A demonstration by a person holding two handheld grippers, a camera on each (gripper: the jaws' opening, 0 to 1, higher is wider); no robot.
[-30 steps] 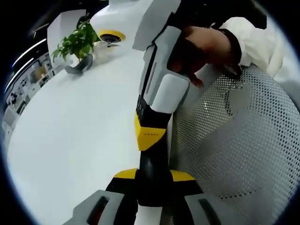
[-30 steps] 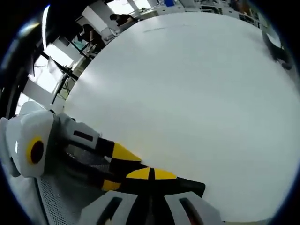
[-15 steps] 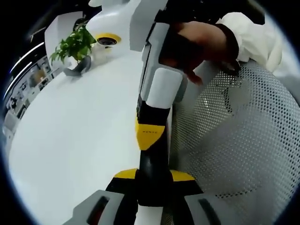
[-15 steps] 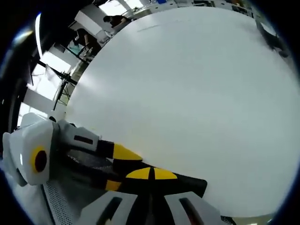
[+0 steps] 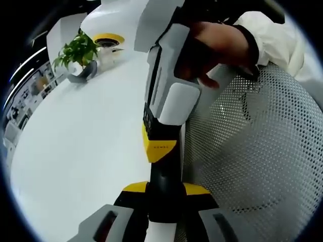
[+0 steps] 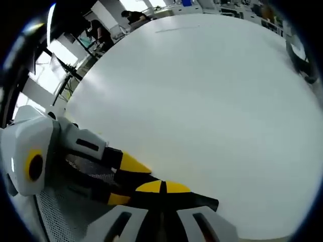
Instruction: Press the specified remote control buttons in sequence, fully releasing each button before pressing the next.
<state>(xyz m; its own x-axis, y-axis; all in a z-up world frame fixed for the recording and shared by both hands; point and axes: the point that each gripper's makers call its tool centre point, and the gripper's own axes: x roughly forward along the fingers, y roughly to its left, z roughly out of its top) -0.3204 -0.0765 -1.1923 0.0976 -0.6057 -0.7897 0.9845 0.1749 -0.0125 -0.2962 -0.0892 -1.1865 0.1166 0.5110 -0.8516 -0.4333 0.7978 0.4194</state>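
Left gripper view: the left hand-held gripper point(image 5: 165, 194) rises from the lower edge with its two grey, yellow-tipped jaws standing apart, one on either side of a black stem. Whether they clamp that stem cannot be told. The stem belongs to the right hand-held gripper point(image 6: 161, 187), which reaches in from straight ahead, its white and grey body gripped by a hand point(image 5: 217, 45) in a white sleeve point(image 5: 275, 35). Just ahead of the left jaws, a yellow wedge point(image 5: 160, 146) on that stem carries a short line of dark print, too small to read. No other writing is legible. Far ahead and to the left of the left hand-held gripper, a grey pot point(image 5: 83, 73) stands on the white worktop point(image 5: 75, 151) and holds a green leafy plant point(image 5: 78, 48). To the right of both tools lies the grey perforated mesh of a chair point(image 5: 257, 156). Right gripper view: the right hand-held gripper's yellow tips are pressed together along a thin seam, and the left tool enters from the left with its two yellow-tipped jaws spread. The worktop stretches ahead, with people point(image 6: 101, 30) beyond its far edge. Where the remote control lies cannot be told.
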